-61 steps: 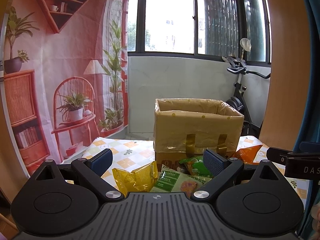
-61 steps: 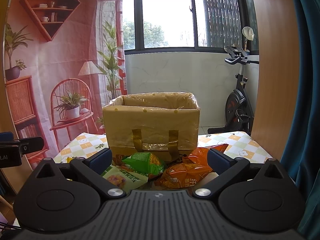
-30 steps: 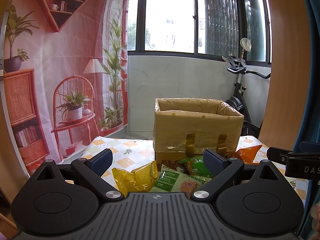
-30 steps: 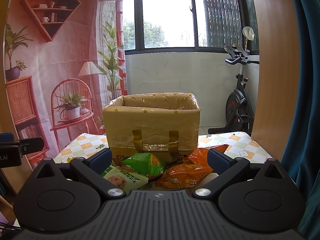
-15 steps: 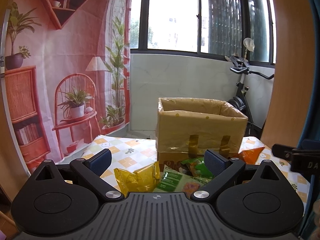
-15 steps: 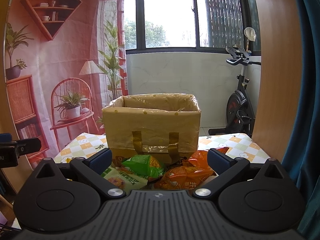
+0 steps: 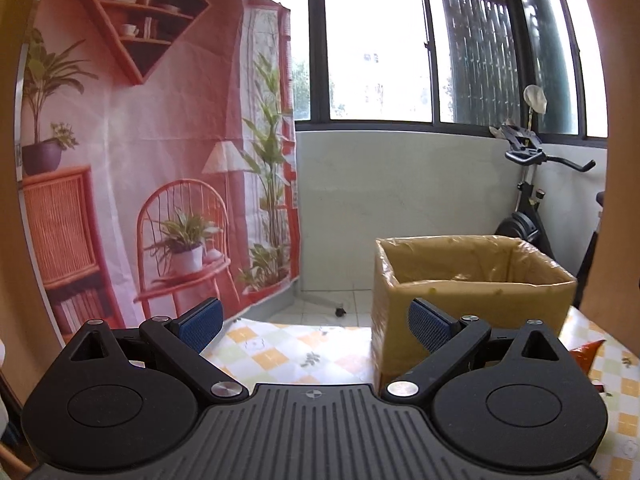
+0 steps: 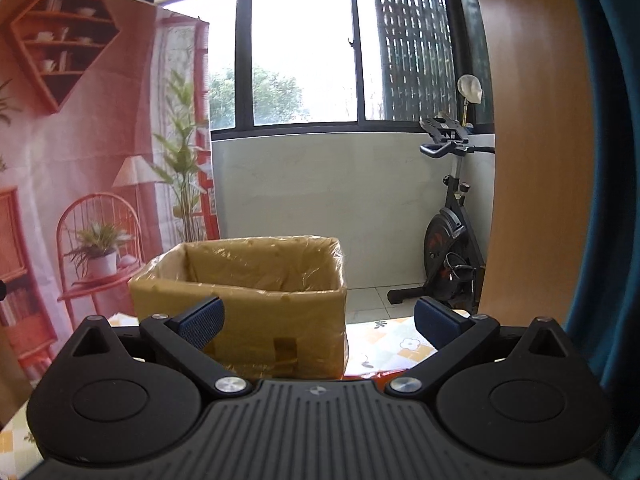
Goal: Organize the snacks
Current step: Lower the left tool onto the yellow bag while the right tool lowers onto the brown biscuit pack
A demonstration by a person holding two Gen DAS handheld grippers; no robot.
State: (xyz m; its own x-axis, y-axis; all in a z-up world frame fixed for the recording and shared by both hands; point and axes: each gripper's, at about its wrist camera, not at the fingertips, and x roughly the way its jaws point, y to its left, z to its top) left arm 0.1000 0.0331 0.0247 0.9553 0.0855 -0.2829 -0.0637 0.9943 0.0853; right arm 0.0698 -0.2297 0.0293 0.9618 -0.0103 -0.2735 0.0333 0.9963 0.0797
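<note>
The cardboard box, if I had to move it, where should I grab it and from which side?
Probably by the top rim of the box. It stands upright and open, with film wrapped over its edges, so a wall edge is thin enough for a hand-held gripper. Come down from above onto the near wall, one finger inside and one outside. The broad flat sides look too wide to span.

open cardboard box wrapped in clear film (image 8: pixel 256 292): tan-brown
checked tablecloth (image 7: pixel 280 352): white, yellow and pale-green squares — small flower prints
printed fabric backdrop (image 7: pixel 160 140): pink-red — green plants
gripper pads (image 7: pixel 198 324): blue, dotted
</note>
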